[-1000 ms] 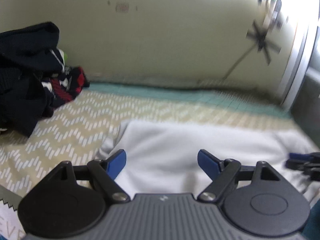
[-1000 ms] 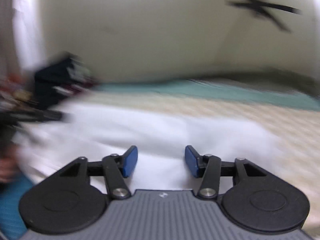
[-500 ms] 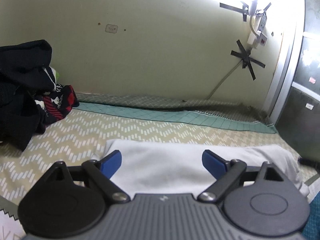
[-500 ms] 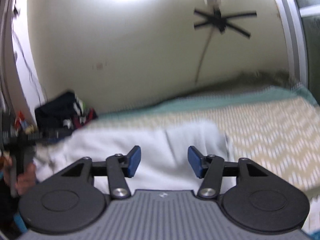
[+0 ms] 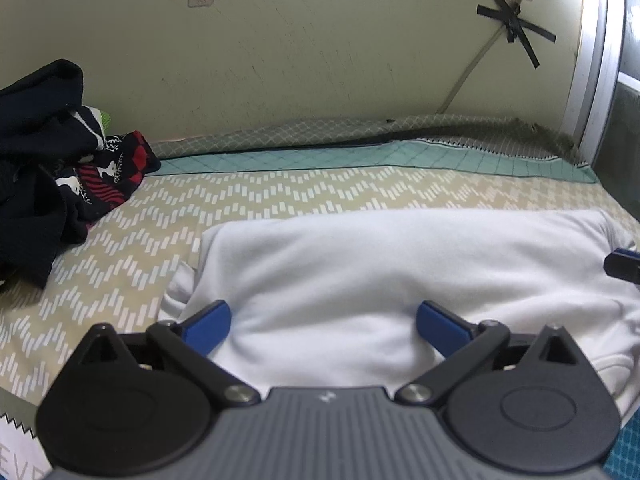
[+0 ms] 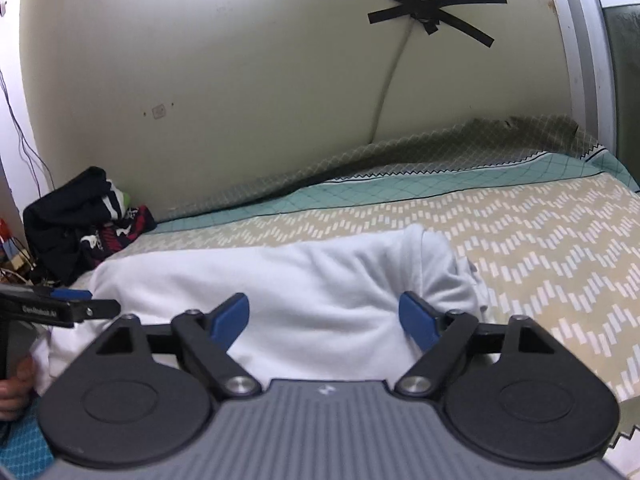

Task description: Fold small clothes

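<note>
Spread flat across the bed, the white garment (image 5: 384, 276) is a soft, fleecy-looking knit folded into a broad rectangle, its far edge rounded and its surface dimpled with shallow creases; a thin sliver of a lower layer shows at its left end. It rests on a bedsheet (image 5: 280, 196) printed with tan and white chevron dashes, edged by a teal grid-patterned band near the wall. Both tools sit low over the near edge of the cloth. The left gripper (image 5: 322, 322) has its blue-padded fingers spread wide with nothing between them, and the right gripper (image 6: 324, 316) is likewise spread wide and empty, though whether either pad touches the fabric is hard to tell from these angles. From the right wrist camera, the left gripper's dark fingers (image 6: 76, 304) reach in from the left over the garment's end. A heap of dark clothes (image 5: 52, 176), black with red and white patterned pieces, is bunched against the pale wall (image 5: 320, 60), well apart from the white garment. Black tape (image 6: 428, 8) crosses over a cable on that wall.
</note>
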The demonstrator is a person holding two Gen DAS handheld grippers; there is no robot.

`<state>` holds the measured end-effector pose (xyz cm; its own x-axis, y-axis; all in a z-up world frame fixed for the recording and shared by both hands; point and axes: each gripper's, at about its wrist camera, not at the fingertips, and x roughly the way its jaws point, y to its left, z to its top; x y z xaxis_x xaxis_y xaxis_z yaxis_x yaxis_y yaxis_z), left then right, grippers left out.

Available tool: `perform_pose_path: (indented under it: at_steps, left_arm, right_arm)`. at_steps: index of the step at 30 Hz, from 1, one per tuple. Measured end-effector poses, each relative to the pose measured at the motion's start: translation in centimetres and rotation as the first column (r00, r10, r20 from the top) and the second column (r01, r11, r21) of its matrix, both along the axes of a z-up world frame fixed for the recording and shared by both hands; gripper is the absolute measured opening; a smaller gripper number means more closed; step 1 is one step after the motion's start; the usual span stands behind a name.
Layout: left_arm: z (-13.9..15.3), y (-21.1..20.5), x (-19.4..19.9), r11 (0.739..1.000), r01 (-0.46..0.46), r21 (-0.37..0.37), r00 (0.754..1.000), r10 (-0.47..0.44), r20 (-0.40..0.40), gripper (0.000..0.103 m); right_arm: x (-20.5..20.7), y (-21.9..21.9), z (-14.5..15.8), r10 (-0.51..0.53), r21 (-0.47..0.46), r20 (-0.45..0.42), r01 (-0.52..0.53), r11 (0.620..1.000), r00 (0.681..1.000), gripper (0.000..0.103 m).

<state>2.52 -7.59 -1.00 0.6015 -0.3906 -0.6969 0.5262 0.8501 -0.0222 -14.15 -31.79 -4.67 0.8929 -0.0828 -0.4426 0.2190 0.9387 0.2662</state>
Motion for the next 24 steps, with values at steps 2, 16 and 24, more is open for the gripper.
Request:
perform_pose_path:
  at_steps: [2, 16, 24]
  left_arm:
    - [-0.08, -0.07, 0.03, 1.0, 0.0, 0.004, 1.0, 0.0, -0.005, 0.103]
    - [-0.19, -0.04, 0.0, 1.0, 0.007, 0.021, 1.0, -0.007, -0.002, 0.103]
    - [-0.22, -0.18, -0.15, 0.999, 0.009, 0.035, 1.0, -0.009, 0.006, 0.103]
  right_arm:
    - [0.02, 0.07, 0.06, 0.007, -0.001, 0.0, -0.007, 1.0, 1.0, 0.08]
    - [-0.18, -0.07, 0.0, 0.017, 0.019, 0.009, -0.017, 1.0, 1.0, 0.082]
    - [-0.19, -0.1, 0.01, 0.018, 0.02, 0.01, -0.018, 1.0, 1.0, 0.082]
